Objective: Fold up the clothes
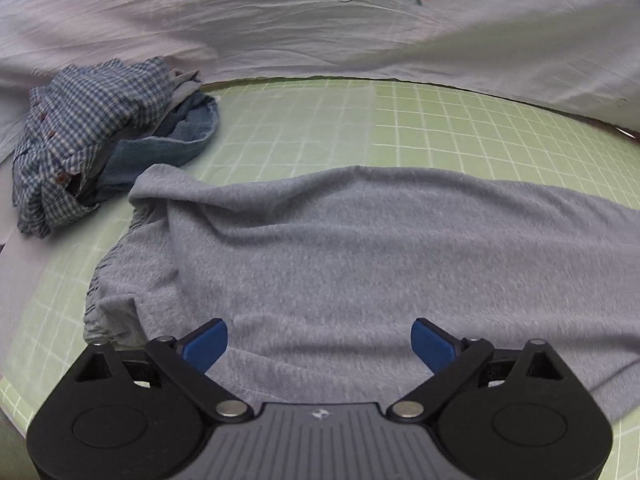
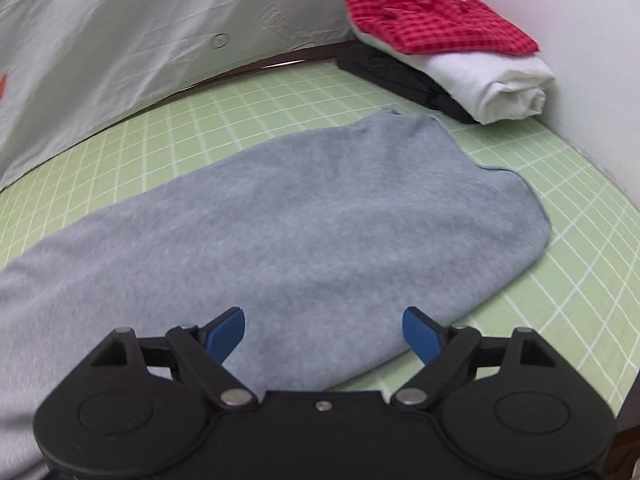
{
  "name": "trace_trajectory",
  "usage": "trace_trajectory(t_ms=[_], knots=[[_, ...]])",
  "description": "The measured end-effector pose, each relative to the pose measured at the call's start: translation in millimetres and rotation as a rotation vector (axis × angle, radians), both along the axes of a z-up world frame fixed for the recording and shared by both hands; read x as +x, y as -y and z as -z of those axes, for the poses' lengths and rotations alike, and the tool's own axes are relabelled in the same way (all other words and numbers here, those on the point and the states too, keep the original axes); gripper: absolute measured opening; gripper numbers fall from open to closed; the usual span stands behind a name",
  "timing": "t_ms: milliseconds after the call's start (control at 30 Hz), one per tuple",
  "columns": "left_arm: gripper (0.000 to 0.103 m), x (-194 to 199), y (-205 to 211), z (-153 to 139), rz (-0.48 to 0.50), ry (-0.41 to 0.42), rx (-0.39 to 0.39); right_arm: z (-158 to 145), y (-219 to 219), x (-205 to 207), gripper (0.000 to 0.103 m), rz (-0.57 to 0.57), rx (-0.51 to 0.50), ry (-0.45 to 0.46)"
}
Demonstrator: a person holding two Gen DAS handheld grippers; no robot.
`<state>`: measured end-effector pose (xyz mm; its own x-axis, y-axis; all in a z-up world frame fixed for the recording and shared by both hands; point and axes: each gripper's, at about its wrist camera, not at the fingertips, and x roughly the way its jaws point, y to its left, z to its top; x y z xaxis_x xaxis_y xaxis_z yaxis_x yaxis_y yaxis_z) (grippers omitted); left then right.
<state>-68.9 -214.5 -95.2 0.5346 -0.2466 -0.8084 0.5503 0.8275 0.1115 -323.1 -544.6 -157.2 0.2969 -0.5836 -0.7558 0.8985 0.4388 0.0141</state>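
One grey garment (image 1: pixel 360 248), two open grippers, three folded clothes (image 2: pixel 448 48)

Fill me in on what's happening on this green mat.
A person is folding clothes with two handheld grippers. The left gripper and right gripper are both open over a grey garment spread on the green grid mat, gripping nothing. A crumpled pile with a blue checked shirt waits; a folded stack topped by red checked cloth sits opposite.
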Motion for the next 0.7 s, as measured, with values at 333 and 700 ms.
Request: trace_trajectory(t_ms=[333,700], knots=[[0.059,-83,43,18,0.462,0.007,0.044,-1,-71,39,0.066,-0.305,0.002,-0.042],[0.048,-92,49,41,0.444,-0.031,0.068,5,-91,43,0.062,-0.427,-0.047,-0.092]])
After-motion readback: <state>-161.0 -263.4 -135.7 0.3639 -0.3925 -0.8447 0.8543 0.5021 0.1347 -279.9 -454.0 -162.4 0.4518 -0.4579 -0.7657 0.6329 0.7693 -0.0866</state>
